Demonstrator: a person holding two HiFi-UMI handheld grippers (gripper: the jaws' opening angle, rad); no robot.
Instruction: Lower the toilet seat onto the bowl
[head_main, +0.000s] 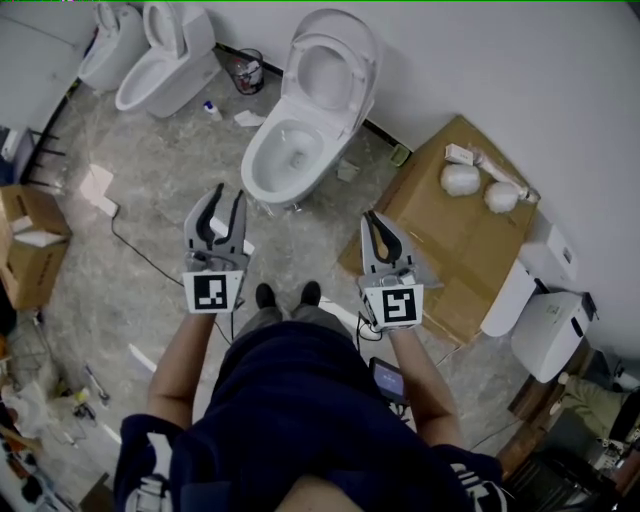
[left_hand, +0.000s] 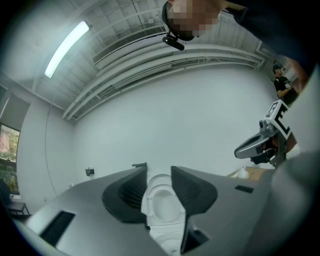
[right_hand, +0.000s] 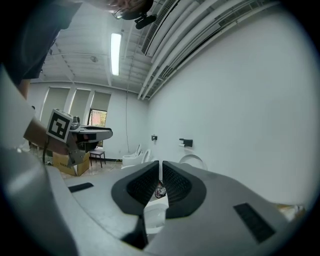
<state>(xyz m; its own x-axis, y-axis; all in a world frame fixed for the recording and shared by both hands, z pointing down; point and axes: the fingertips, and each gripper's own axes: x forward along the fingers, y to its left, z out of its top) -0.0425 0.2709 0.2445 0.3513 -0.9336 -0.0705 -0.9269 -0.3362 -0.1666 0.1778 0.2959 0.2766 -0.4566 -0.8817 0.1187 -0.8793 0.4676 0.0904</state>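
A white toilet stands against the far wall, with its bowl (head_main: 288, 160) uncovered and its seat and lid (head_main: 332, 68) raised back toward the wall. Both grippers hover short of the bowl, above the floor, touching nothing. My left gripper (head_main: 228, 196) is to the bowl's front left, jaws a little apart and empty. The left gripper view shows the toilet (left_hand: 162, 202) through the gap between those jaws (left_hand: 159, 182). My right gripper (head_main: 373, 216) is to the front right with its jaws together, empty. The right gripper view shows that gripper (right_hand: 160, 176) and the toilet's rim (right_hand: 192, 160) beyond.
Two more toilets (head_main: 165, 65) stand at the far left, with a small bin (head_main: 248, 72) beside them. A flattened cardboard sheet (head_main: 455, 235) lies right of the toilet. White appliances (head_main: 548, 325) stand at the right. A cardboard box (head_main: 30, 255) sits at the left.
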